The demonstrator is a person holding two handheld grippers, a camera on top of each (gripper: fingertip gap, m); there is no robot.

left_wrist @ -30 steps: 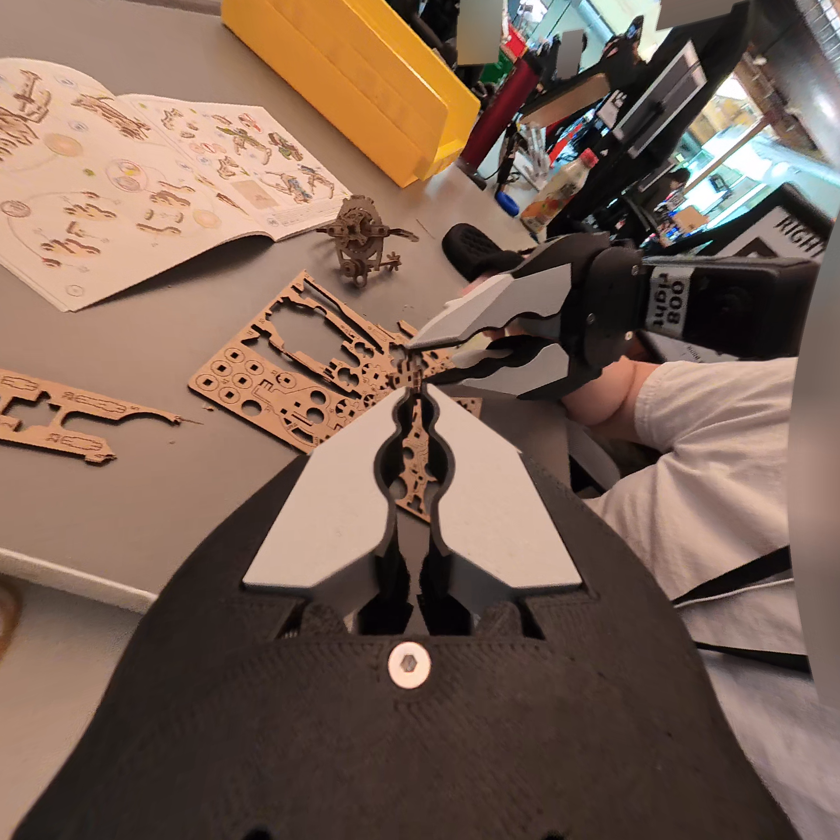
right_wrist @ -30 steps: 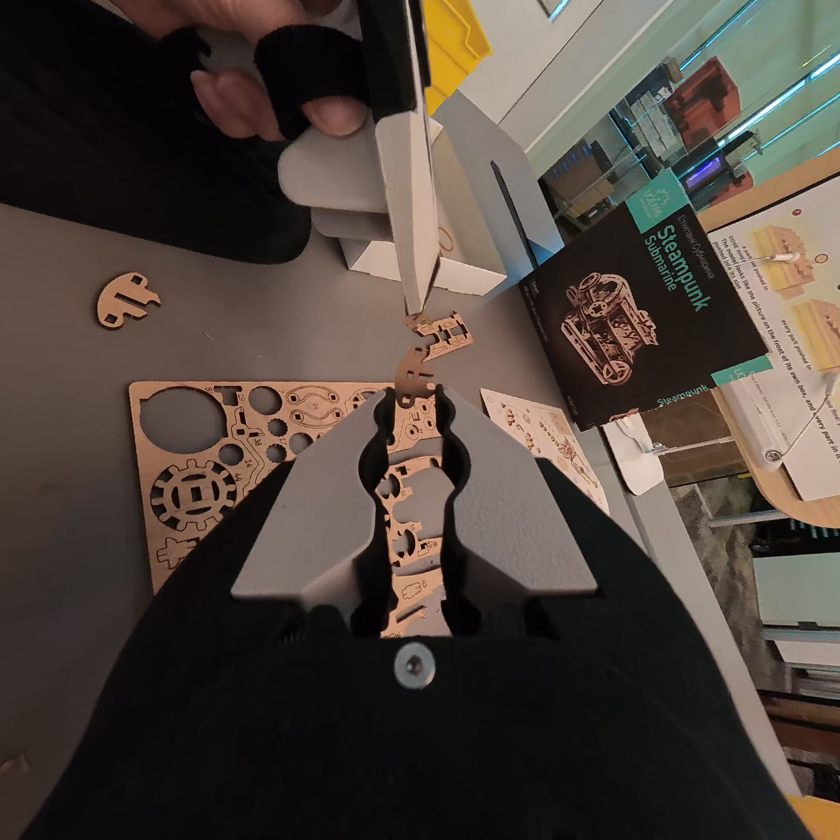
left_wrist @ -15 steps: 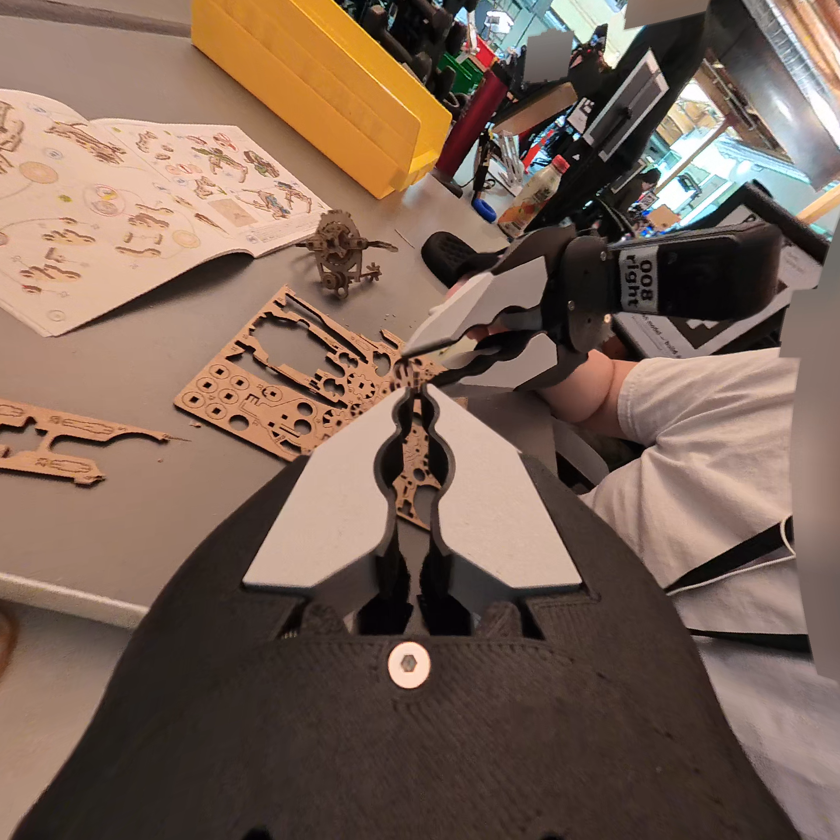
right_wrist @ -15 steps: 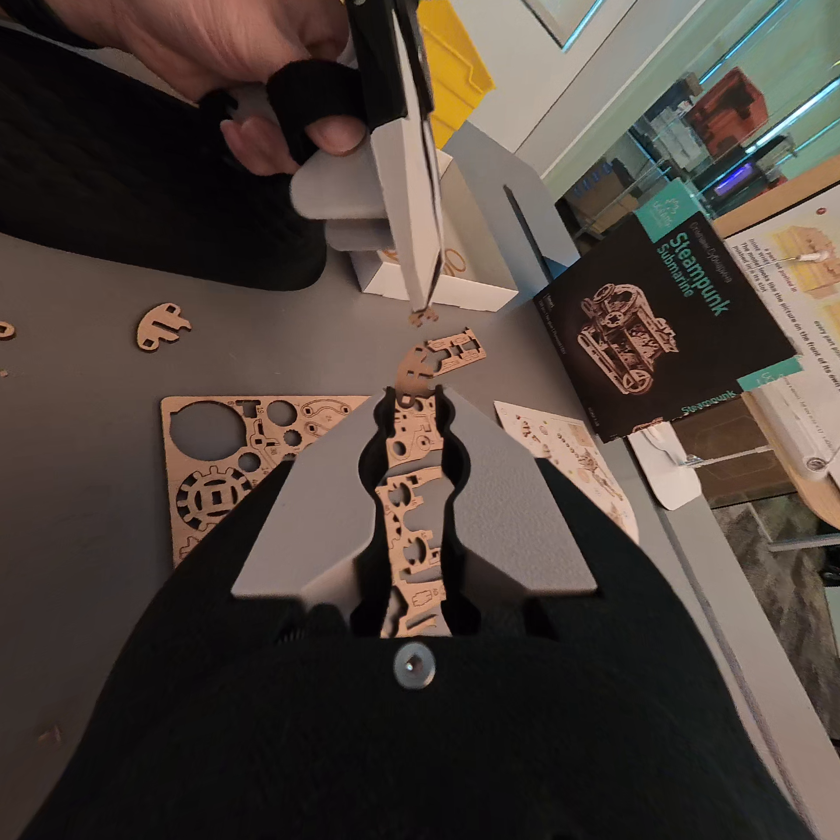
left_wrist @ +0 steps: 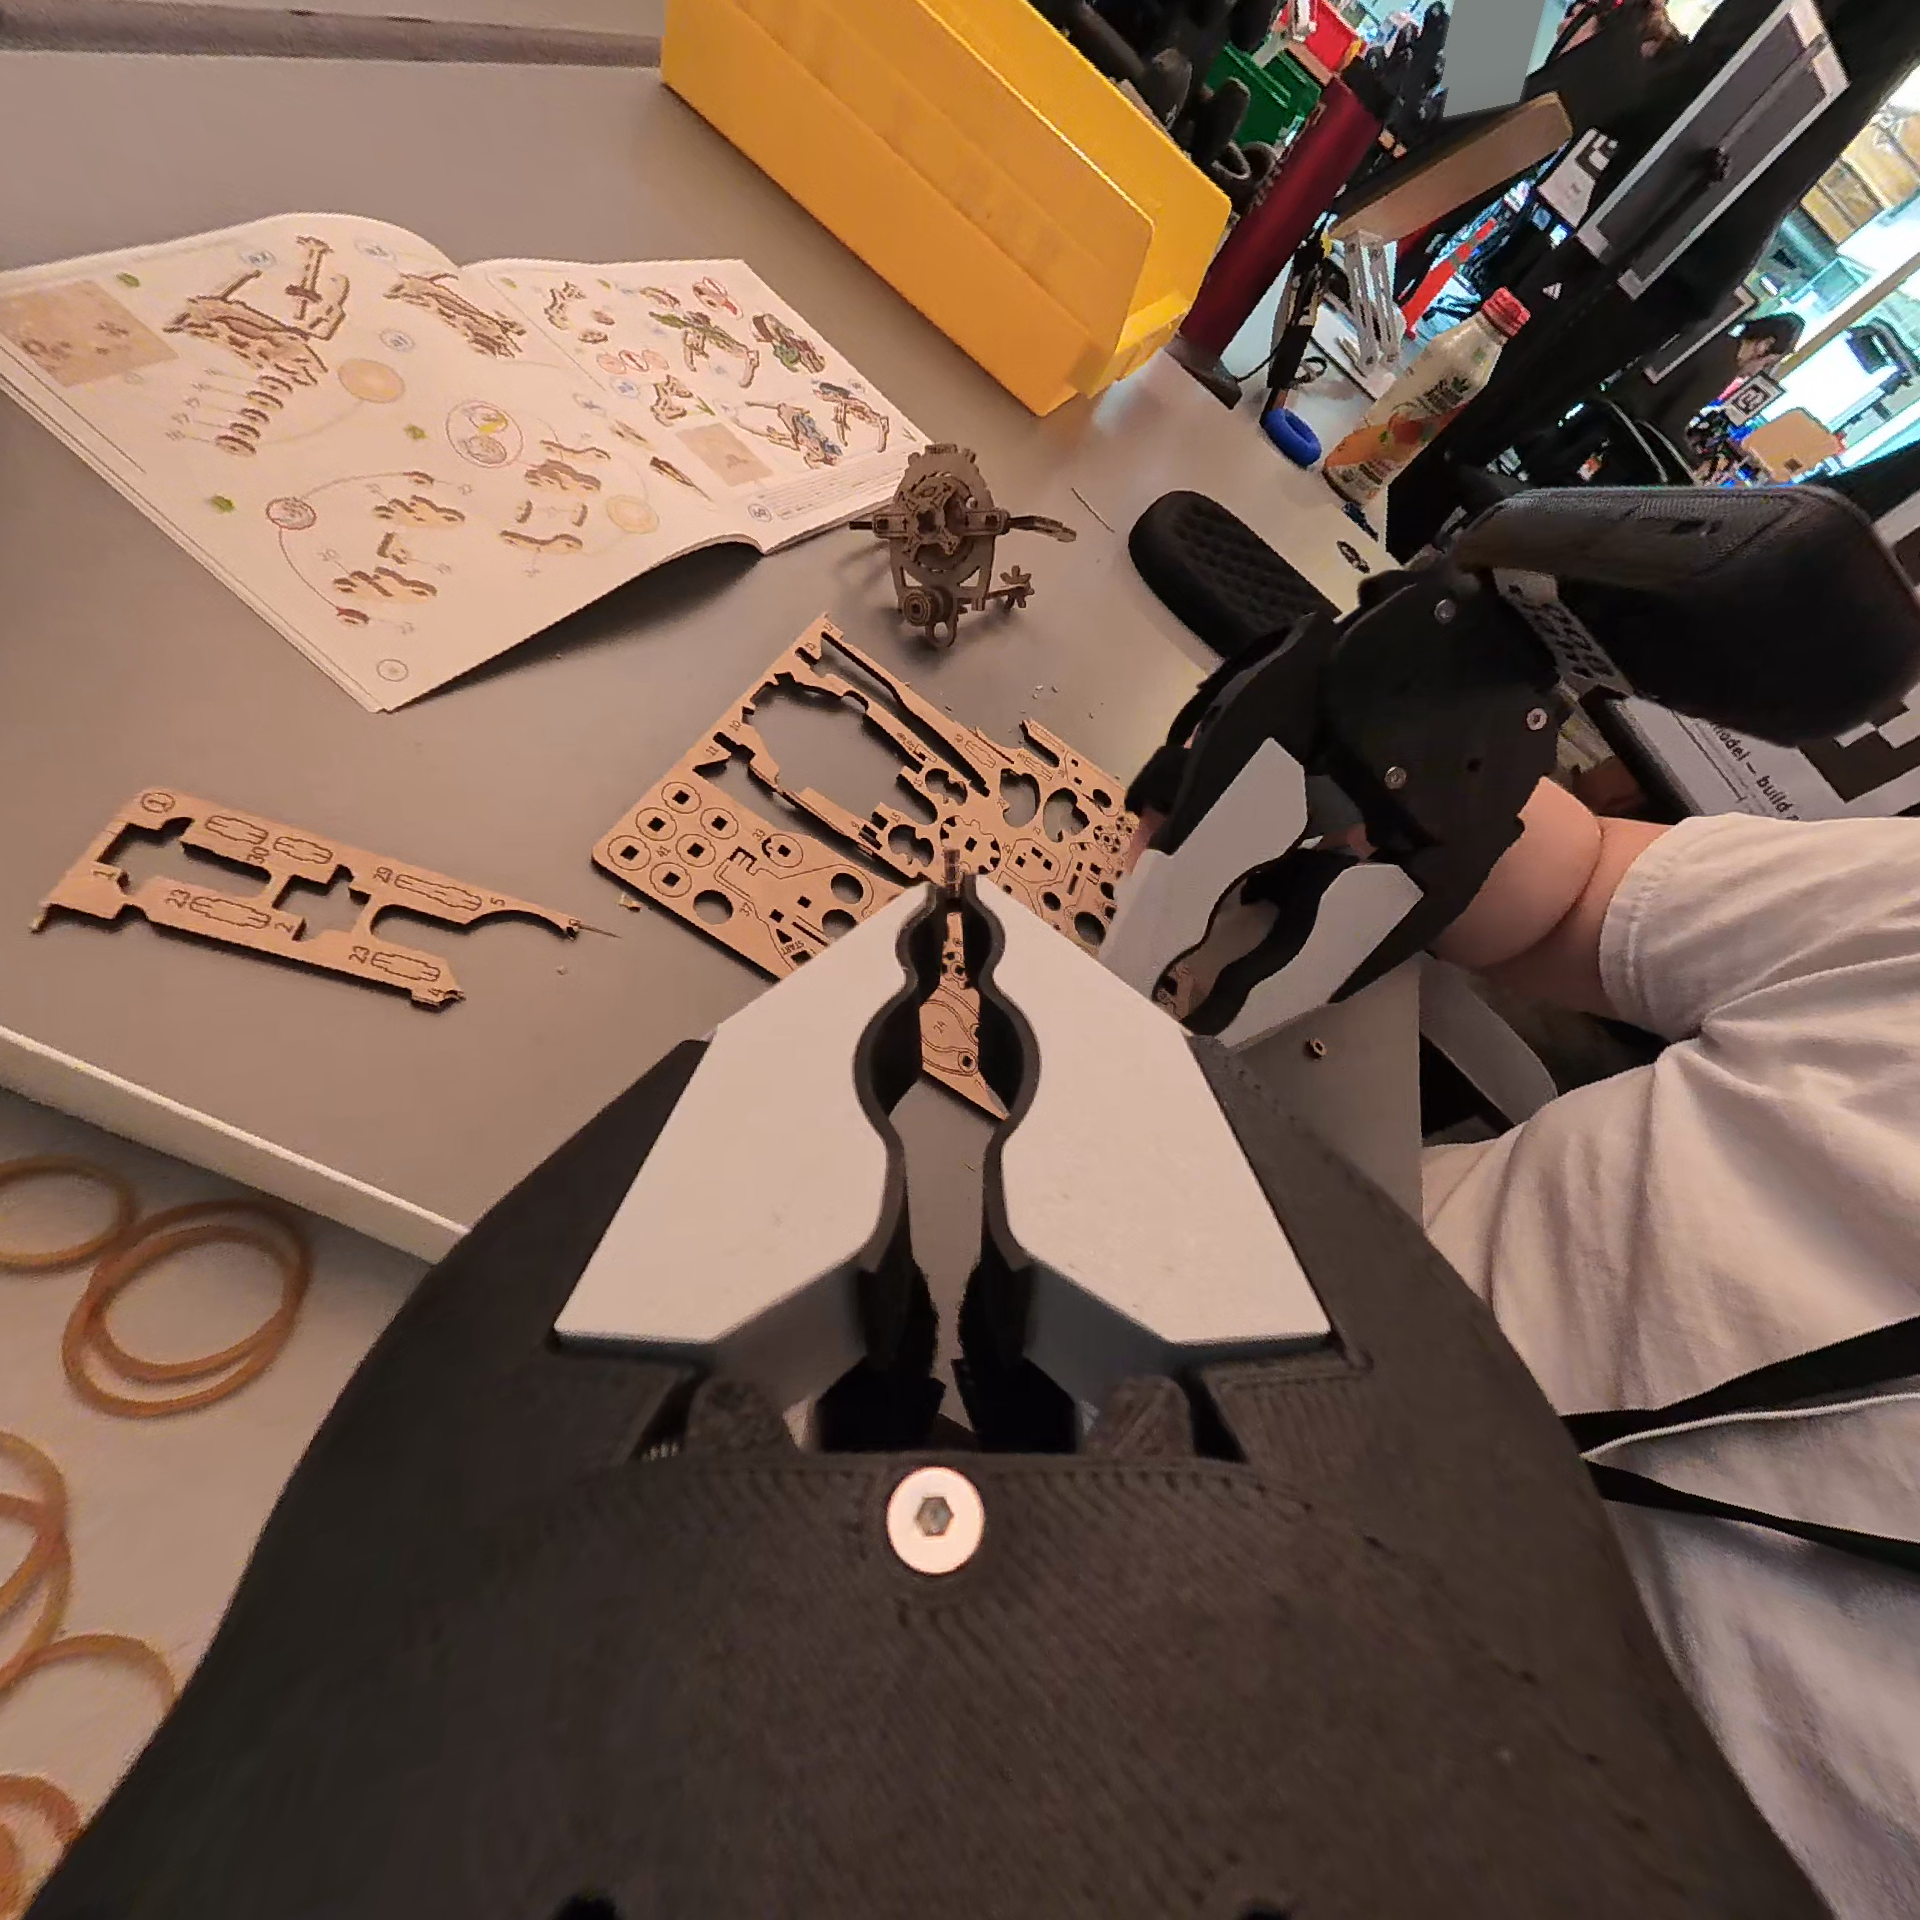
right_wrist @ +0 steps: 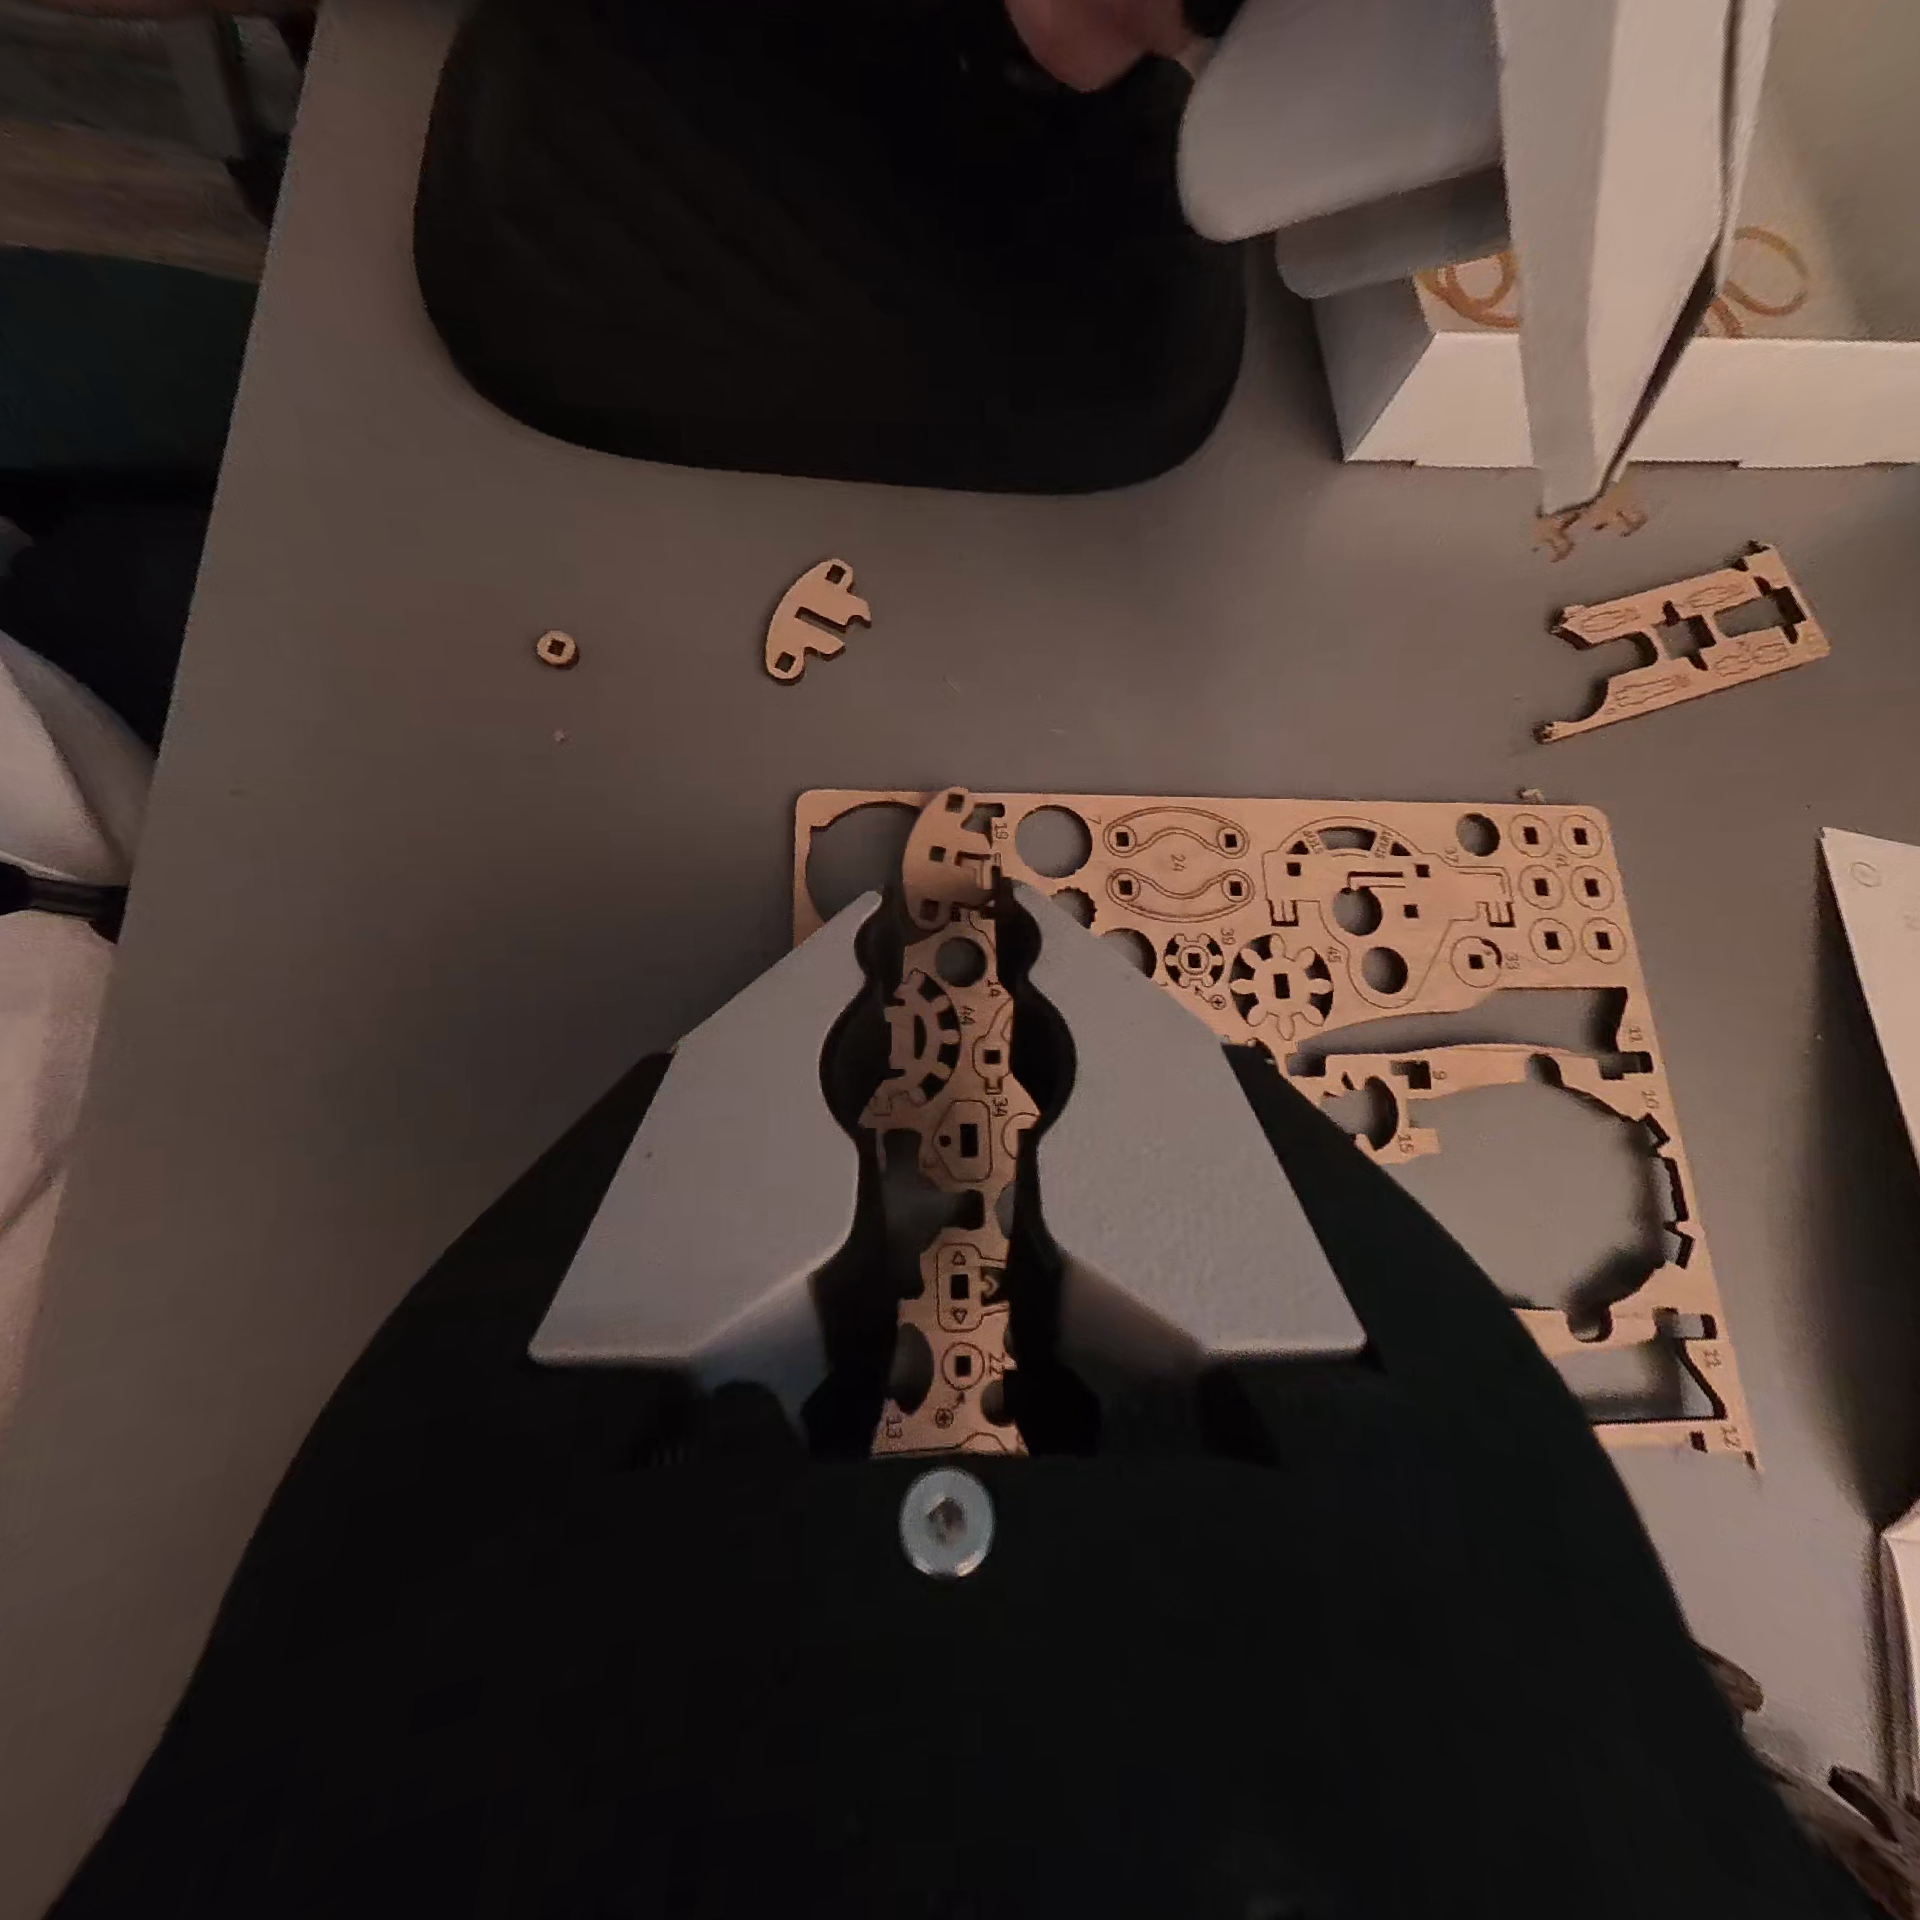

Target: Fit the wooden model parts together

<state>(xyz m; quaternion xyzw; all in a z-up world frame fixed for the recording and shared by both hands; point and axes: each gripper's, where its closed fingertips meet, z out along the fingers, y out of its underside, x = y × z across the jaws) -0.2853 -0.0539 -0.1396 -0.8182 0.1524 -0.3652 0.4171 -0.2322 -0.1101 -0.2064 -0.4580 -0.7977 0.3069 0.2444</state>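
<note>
Grey table (right_wrist: 416, 935) carries my landmark, the punched wooden sheet (right_wrist: 1351, 935). Above its near-left corner my right gripper (right_wrist: 940, 894) is pinched onto 1 rounded part (right_wrist: 940, 852); beyond the sheet, my left gripper (left_wrist: 954, 899) nips 1 tiny pin-like part (left_wrist: 952, 868).

A busy workshop or maker-lab space. A grey worktop (left_wrist: 312, 748) carries laser-cut wooden part sheets (left_wrist: 862, 821), an open illustrated instruction booklet (left_wrist: 436, 436), a small half-built wooden mechanism (left_wrist: 940, 545), loose rubber bands (left_wrist: 177, 1309) and a yellow plastic storage bin (left_wrist: 956, 177). Behind the worktop stand crowded desks with monitors (left_wrist: 1704, 156), a drink bottle (left_wrist: 1423, 395) and assorted equipment under bright indoor lighting.
</note>
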